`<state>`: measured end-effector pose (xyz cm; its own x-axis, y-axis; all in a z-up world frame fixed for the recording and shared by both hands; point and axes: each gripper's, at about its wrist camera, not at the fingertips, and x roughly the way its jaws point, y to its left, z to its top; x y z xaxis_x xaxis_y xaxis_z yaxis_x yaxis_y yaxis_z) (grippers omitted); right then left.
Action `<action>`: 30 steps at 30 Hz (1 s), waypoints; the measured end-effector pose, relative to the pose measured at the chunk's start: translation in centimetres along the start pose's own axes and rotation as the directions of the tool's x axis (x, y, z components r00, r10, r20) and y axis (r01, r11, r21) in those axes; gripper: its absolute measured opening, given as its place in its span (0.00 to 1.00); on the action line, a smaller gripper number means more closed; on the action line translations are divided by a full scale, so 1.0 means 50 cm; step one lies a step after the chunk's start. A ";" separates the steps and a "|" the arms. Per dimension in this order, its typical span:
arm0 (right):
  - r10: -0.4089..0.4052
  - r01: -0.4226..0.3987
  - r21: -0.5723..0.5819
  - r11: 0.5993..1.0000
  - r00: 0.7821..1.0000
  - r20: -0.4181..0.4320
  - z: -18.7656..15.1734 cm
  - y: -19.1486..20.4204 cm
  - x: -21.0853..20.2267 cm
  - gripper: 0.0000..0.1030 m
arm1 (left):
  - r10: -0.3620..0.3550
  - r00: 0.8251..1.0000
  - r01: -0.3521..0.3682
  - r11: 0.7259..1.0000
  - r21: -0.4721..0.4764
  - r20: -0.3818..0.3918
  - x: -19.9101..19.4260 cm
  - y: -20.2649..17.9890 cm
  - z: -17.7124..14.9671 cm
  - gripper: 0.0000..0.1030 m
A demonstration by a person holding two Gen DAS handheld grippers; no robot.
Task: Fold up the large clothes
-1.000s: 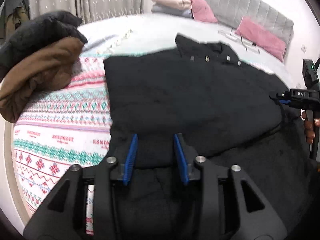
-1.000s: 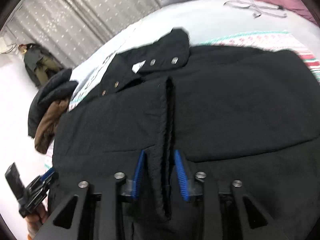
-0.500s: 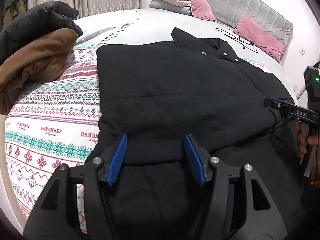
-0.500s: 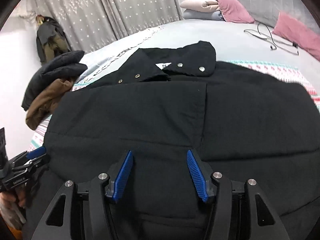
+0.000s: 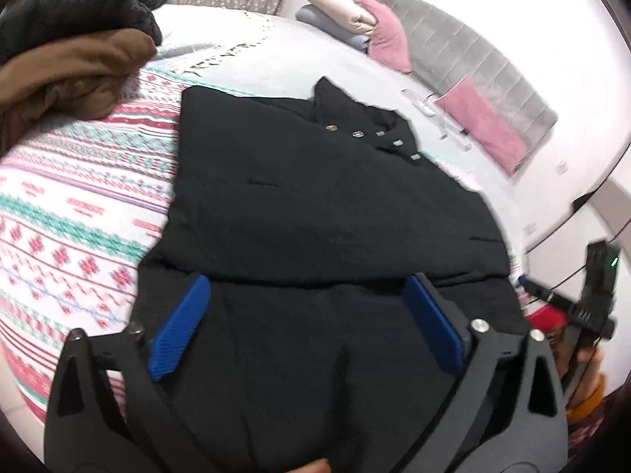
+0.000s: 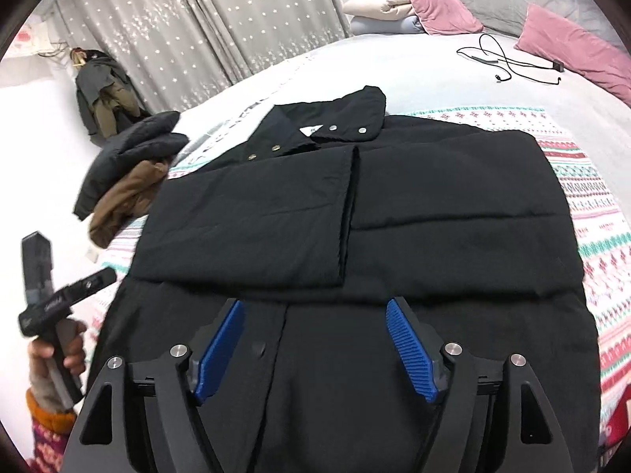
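One black coat (image 6: 355,213), collar seemingly headboard-ward.

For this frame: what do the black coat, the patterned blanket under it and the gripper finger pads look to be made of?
Black coat: matte woven fabric, probably padded, judging by its soft, thick folded edges; shiny metal-looking snaps at the collar.
Patterned blanket: soft knit or printed fleece with red and green bands; blur leaves that open.
Finger pads: blue, ribbed, likely rubber or plastic, on black rigid fingers.
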<state>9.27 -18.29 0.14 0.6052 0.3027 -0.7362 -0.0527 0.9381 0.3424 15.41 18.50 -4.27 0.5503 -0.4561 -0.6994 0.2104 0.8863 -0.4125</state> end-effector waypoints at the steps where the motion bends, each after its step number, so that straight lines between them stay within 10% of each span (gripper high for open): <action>1: 0.013 -0.013 0.004 1.000 1.000 0.002 -0.009 0.000 -0.015 0.76 | -0.032 0.999 0.032 0.999 -0.022 -0.004 -0.001 0.000 -0.003 0.99; 8: 0.047 -0.047 0.015 0.999 0.998 -0.035 -0.060 -0.009 -0.093 0.88 | -0.067 0.991 0.058 0.995 -0.083 -0.114 -0.005 -0.021 -0.049 0.99; 19: 0.066 -0.066 0.006 0.998 0.986 -0.155 -0.127 -0.077 -0.185 0.90 | 0.088 0.976 -0.082 0.996 0.038 -0.197 -0.128 -0.018 -0.149 0.99; 30: -0.112 0.084 -0.095 0.992 0.928 -0.355 -0.192 -0.174 -0.193 0.90 | 0.230 0.923 -0.185 0.968 0.168 -0.308 -0.216 0.000 -0.244 0.99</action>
<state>-3.74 -27.74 -1.31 0.2859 0.2353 -0.9289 -0.0767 0.9719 0.2226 -0.39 22.44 -3.84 0.3073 -0.2419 -0.9204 0.2377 0.9560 -0.1720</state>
